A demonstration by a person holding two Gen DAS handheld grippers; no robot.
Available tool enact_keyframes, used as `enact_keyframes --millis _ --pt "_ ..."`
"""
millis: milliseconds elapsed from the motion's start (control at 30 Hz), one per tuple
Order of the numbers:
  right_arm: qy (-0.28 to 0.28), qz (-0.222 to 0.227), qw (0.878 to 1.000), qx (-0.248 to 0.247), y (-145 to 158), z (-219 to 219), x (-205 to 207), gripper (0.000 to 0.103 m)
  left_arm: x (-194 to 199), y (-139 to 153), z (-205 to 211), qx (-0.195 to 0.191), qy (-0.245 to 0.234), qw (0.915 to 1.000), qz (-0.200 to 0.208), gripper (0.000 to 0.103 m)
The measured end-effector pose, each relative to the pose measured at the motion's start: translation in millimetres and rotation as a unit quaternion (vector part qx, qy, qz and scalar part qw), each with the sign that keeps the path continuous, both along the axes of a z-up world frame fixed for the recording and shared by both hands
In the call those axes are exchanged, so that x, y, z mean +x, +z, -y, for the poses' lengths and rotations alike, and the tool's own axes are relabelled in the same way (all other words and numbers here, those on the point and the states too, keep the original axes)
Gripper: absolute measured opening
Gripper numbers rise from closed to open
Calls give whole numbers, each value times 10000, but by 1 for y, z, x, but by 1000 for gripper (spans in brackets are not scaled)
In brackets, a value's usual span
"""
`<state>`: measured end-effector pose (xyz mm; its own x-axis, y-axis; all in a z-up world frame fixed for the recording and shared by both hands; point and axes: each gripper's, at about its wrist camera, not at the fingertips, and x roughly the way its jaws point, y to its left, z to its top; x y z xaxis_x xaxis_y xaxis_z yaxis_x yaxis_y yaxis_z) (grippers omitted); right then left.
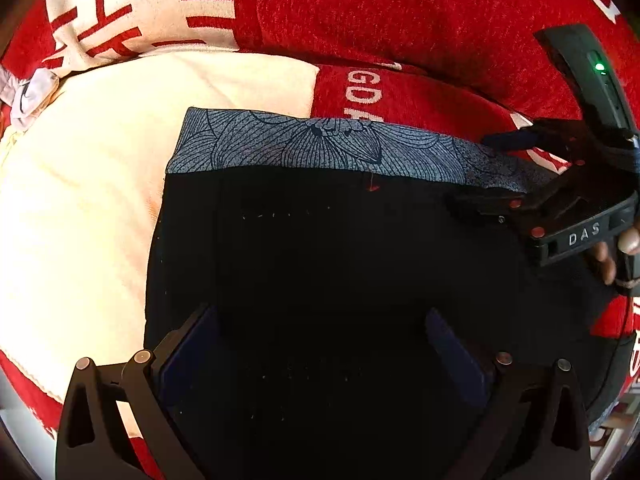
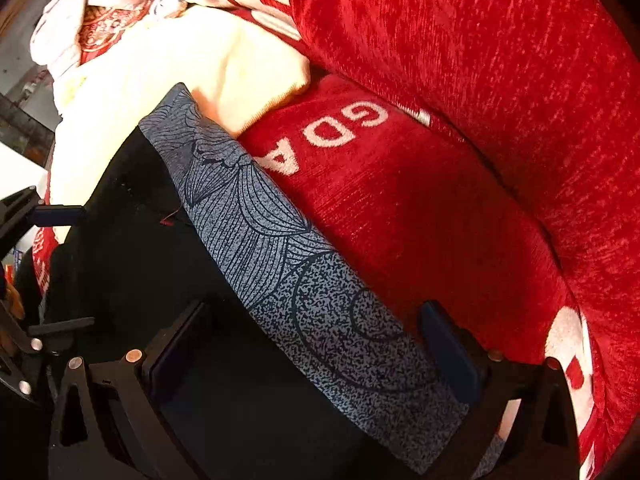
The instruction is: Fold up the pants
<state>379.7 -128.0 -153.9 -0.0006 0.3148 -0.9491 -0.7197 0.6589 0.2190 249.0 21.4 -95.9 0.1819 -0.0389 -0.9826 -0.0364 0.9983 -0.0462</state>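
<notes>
Black pants (image 1: 320, 248) with a blue-grey flower-print waistband (image 1: 320, 148) lie flat on a red and cream blanket. My left gripper (image 1: 320, 314) points down over the black cloth, fingers wide apart and open, with only flat fabric beneath. My right gripper (image 1: 488, 170) is at the waistband's right end. In the right wrist view the right gripper (image 2: 312, 308) straddles the waistband (image 2: 280, 248), one finger over the black cloth (image 2: 132, 240) and one on the red blanket side; the pads stand clear of it. The left gripper (image 2: 82, 268) shows at the left edge.
The blanket has a cream panel (image 1: 80, 200) left of the pants and a red part with white letters (image 1: 362, 96) behind them. A red cushion (image 1: 400, 12) rises at the back. Crumpled pale cloth (image 2: 100, 12) lies far left. A person's fingers (image 1: 624, 244) hold the right gripper.
</notes>
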Motion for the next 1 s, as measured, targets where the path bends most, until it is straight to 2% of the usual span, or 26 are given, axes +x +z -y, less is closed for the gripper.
enact_keyframes --millis 33,67,133,200,333,433,600,667,800,833,867,900,933,967,1000 --pt "93 -41 9999 91 5 -2 -2 75 1 0 -1 -34 21 10000 -4 103" --pt "176 -79 9997 162 11 -4 -5 42 2 1 -2 -78 43 10000 -8 103" --pt "295 180 9993 -105 20 -11 -16 28 4 4 -8 -271 152 9995 -15 103" --pt "434 665 9960 -408 30 -20 -31 11 8 8 -18 -549 356 9978 -45 103" --pt "377 1363 9893 -357 58 -19 -66 10 14 21 -36 -1011 791 9917 -34 103" --pt "219 1839 9821 -341 72 -19 -98 10 23 29 -41 -1176 985 9881 -49 103" --pt "200 2784 9586 -561 93 -16 -151 10 37 39 -41 -1521 1480 9772 20 103" --pt "251 3122 9467 -752 89 -21 -164 9 49 30 -39 -1419 1755 9742 -67 103" --pt "278 3314 9381 -969 78 -32 -175 7 64 3 -27 -962 1874 9764 -464 103" --pt "305 3353 9361 -1015 76 -32 -178 7 63 2 -24 -888 1832 9781 -443 99" --pt "305 3356 9358 -1033 75 -31 -179 6 61 1 -21 -753 1764 9805 -435 72" --pt "263 3312 9379 -995 74 -29 -176 6 60 -4 -17 -823 1623 9820 -508 37" --pt "221 3264 9402 -947 74 -28 -173 6 56 -9 -21 -1147 1619 9782 -606 23" --pt "176 3237 9418 -894 74 -27 -170 6 53 -11 -25 -1401 1707 9731 -650 15" --pt "146 3225 9425 -865 75 -26 -169 6 51 -10 -26 -1403 1757 9725 -602 14"
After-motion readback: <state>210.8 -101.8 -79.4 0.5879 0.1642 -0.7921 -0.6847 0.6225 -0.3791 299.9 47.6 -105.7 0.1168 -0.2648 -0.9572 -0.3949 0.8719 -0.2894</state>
